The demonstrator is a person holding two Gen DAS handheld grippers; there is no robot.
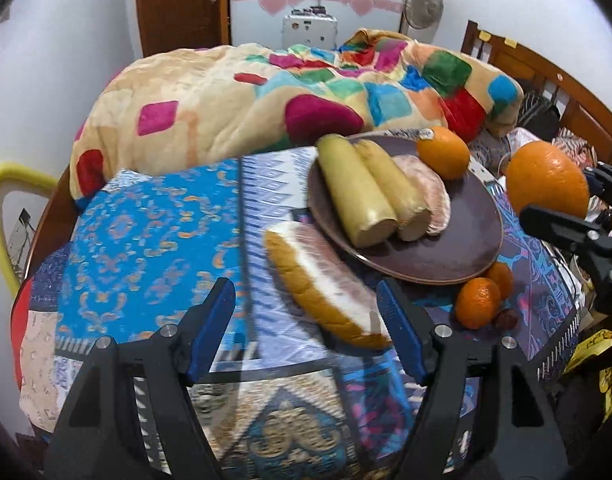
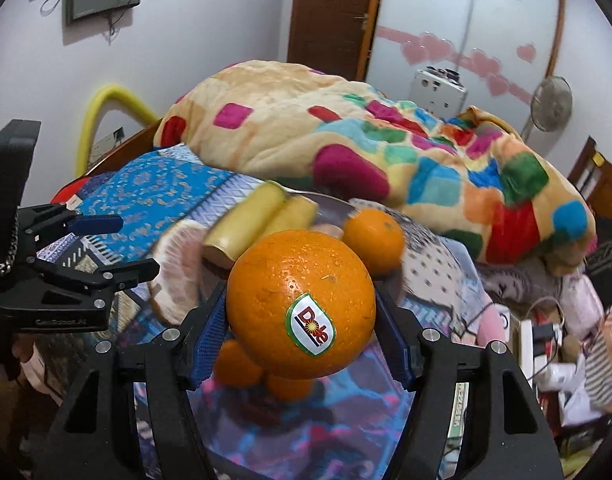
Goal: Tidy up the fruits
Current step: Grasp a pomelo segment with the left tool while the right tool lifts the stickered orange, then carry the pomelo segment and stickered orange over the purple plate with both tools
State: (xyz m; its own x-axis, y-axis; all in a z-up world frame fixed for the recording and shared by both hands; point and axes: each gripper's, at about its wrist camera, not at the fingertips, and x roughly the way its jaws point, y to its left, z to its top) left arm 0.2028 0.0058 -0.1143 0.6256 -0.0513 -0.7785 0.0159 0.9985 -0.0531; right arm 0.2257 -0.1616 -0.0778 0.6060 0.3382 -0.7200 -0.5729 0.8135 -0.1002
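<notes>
My right gripper (image 2: 302, 320) is shut on a large orange (image 2: 301, 304) with a Dole sticker and holds it above the table; it also shows in the left wrist view (image 1: 546, 180). My left gripper (image 1: 306, 328) is open over a pomelo wedge (image 1: 326, 288) on the patterned cloth, the wedge lying between its blue pads. A dark plate (image 1: 458, 248) holds two yellow-green banana pieces (image 1: 366, 192), a pink pomelo piece (image 1: 430, 188) and an orange (image 1: 444, 152) at its far rim. Two small tangerines (image 1: 478, 300) and a small dark red fruit (image 1: 506, 319) lie beside the plate.
A colourful blanket (image 1: 266, 96) is heaped behind the plate. A wooden headboard (image 1: 546, 72) and clutter (image 2: 546, 340) stand at the right. A yellow chair back (image 1: 2, 200) is at the left edge.
</notes>
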